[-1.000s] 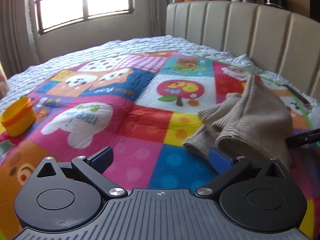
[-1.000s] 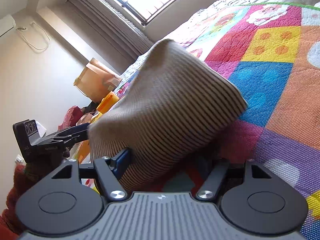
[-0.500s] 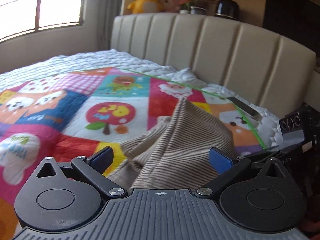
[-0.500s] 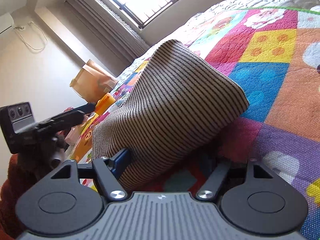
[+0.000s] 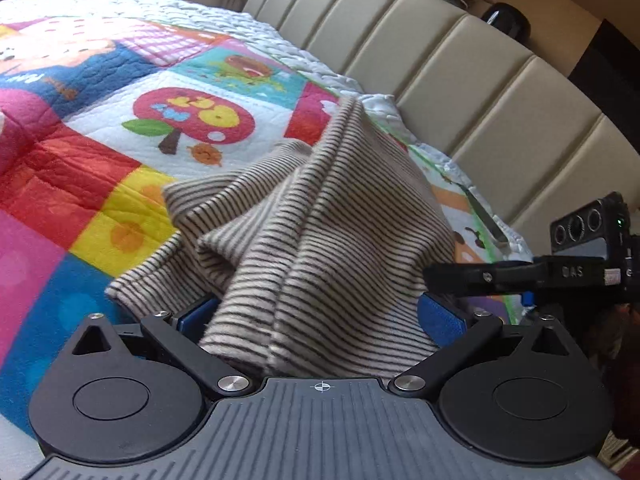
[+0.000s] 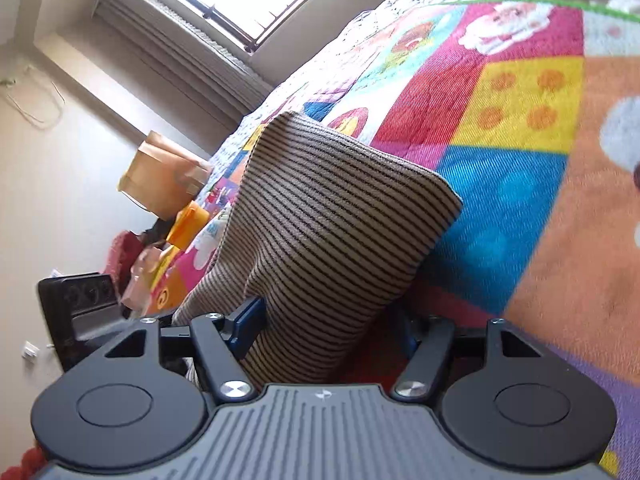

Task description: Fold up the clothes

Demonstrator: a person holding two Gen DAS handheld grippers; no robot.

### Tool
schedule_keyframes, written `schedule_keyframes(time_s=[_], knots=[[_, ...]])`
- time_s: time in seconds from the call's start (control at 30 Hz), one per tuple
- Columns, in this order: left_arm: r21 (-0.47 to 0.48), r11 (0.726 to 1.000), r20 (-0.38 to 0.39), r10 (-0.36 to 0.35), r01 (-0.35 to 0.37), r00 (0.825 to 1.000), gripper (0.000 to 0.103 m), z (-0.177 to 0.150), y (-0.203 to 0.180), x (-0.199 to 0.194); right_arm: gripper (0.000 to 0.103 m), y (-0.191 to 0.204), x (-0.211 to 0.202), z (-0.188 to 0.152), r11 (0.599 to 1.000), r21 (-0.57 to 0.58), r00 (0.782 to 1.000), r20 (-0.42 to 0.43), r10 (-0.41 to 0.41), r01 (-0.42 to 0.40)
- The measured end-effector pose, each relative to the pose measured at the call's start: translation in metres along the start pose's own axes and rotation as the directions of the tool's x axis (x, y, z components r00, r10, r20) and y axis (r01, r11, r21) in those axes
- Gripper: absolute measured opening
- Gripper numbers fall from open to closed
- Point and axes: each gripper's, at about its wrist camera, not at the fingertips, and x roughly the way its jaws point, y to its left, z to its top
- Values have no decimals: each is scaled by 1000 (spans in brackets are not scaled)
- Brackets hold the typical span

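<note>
A beige garment with thin dark stripes (image 5: 320, 220) is bunched on the colourful patchwork quilt (image 5: 120, 148). My left gripper (image 5: 320, 316) is open, its blue pads (image 5: 440, 320) standing wide on either side of the garment's near end. My right gripper (image 6: 328, 320) holds a thick fold of the same garment (image 6: 332, 220) raised off the quilt; its jaws are closing with the cloth between them. In the left wrist view the right gripper (image 5: 480, 276) reaches in from the right at the garment's edge. The left gripper's body (image 6: 80, 300) shows at the left of the right wrist view.
A padded beige headboard (image 5: 460, 72) runs behind the bed, with a plant and a dark pot on the ledge above. A flat grey object (image 5: 486, 220) lies near the quilt's edge. An orange container (image 6: 188, 224) and a paper bag (image 6: 160, 176) stand beyond the bed, under the window.
My left gripper has swung right and down toward the garment, which now lies between its jaws. The right gripper kept hold of the cloth and shifted a little.
</note>
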Motion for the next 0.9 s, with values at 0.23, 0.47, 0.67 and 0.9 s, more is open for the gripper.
schedule_keyframes(time_s=[0.23,0.47,0.67,0.9], knots=[[97,995,8,2,-3,1000,103,-40,-48,-2,81,8,-16,-5,988,-111,994,35,-103,106],[106,981,-20,-162,163,987,103,-71,-95,-13,84,2,-53,-24,983,-94,987,60,-150,155],[177,976,87,-143,126,986,103,-78,-102,-63,84,3,-77,-52,973,-140,982,68,-174,182],[-95,990,228,121,-101,966,103,-36,-32,-77,93,31,-60,-82,988,-145,998,39,-52,57]])
